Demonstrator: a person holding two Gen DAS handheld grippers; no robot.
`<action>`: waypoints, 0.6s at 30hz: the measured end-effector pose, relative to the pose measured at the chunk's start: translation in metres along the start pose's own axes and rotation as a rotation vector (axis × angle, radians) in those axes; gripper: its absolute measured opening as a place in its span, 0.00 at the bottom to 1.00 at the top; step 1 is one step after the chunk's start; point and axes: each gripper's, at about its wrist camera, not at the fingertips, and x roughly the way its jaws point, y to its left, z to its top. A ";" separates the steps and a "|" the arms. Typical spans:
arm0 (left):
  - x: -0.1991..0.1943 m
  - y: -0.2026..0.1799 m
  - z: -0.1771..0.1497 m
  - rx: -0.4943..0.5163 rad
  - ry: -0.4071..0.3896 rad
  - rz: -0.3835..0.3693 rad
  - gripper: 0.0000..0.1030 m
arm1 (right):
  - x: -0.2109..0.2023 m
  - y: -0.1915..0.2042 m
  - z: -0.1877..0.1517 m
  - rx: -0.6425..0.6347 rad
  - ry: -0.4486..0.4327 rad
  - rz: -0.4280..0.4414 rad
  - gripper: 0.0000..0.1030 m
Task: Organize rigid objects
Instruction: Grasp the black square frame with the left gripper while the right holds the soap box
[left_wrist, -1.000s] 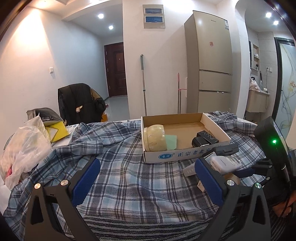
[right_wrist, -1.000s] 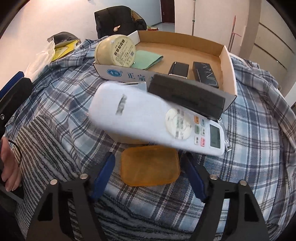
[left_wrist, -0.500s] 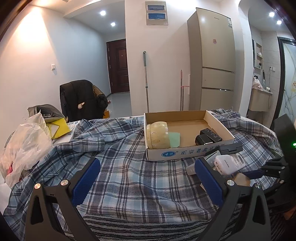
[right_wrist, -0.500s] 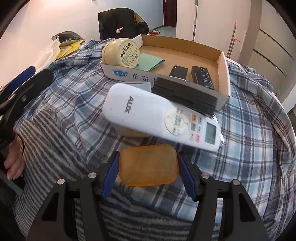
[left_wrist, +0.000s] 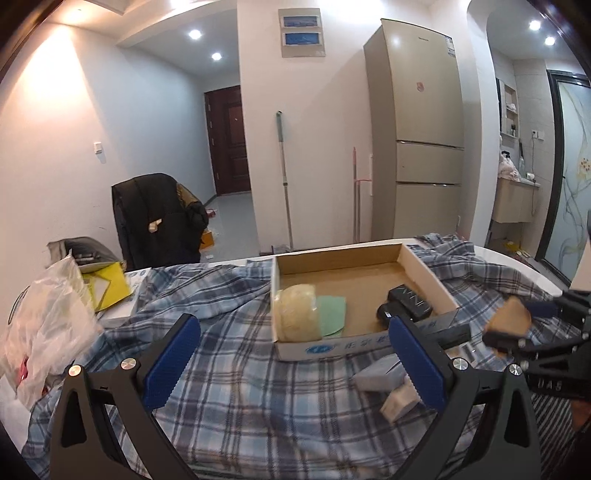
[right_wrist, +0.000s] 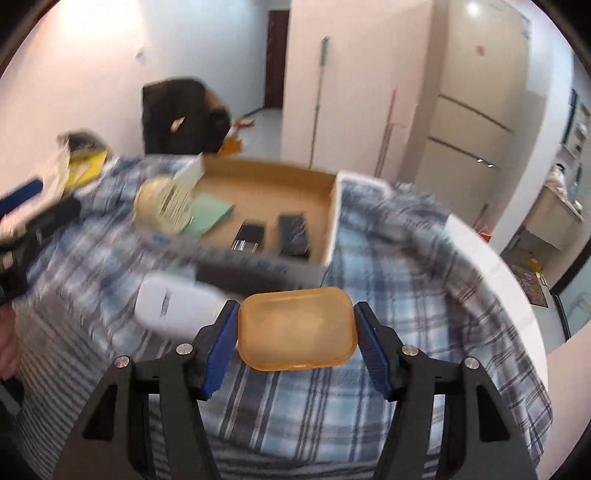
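Amber soap-like bar (right_wrist: 297, 328), rounded and translucent, is sitting clamped between the blue pads of the right gripper (right_wrist: 297, 334), and it is now hanging clear above the plaid cloth (right_wrist: 388, 295) where a second ago it was lying flat on the fabric with the pads standing open on either side of it. That is the change that matters: the pick is done and the carry is under way.

Going from the biggest things down, the plaid cloth is covering the whole table, rumpled at the far right. On it, far of centre, the cardboard box (right_wrist: 332, 206) is waiting with its open top facing up. Inside, a cream roll of tape (right_wrist: 164, 208) is leaning at the near left corner beside a green sheet (right_wrist: 208, 214), and two small black items (right_wrist: 271, 234) are lying near the right wall, so the middle of the box floor is looking free. Just outside the near wall a long black case (left_wrist: 448, 326) is lying, with a white remote (right_wrist: 173, 308) nearer still, left of the held bar; both are blurred in the right wrist view.

The left gripper (left_wrist: 291, 354) is hovering with its jaws wide apart and nothing between them, well to the left of the loose items.

My reading is that the bar is heading for the box, and the remote and case are still waiting to be sorted.
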 end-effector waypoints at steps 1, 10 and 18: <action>0.002 -0.003 0.002 0.000 0.007 -0.009 1.00 | -0.002 -0.003 0.004 0.016 -0.021 -0.005 0.59; 0.024 -0.015 0.005 -0.014 0.112 -0.060 1.00 | -0.015 -0.020 0.002 0.084 -0.177 -0.012 0.59; 0.037 -0.050 -0.011 0.204 0.219 -0.262 0.99 | -0.014 -0.051 0.001 0.174 -0.204 -0.016 0.59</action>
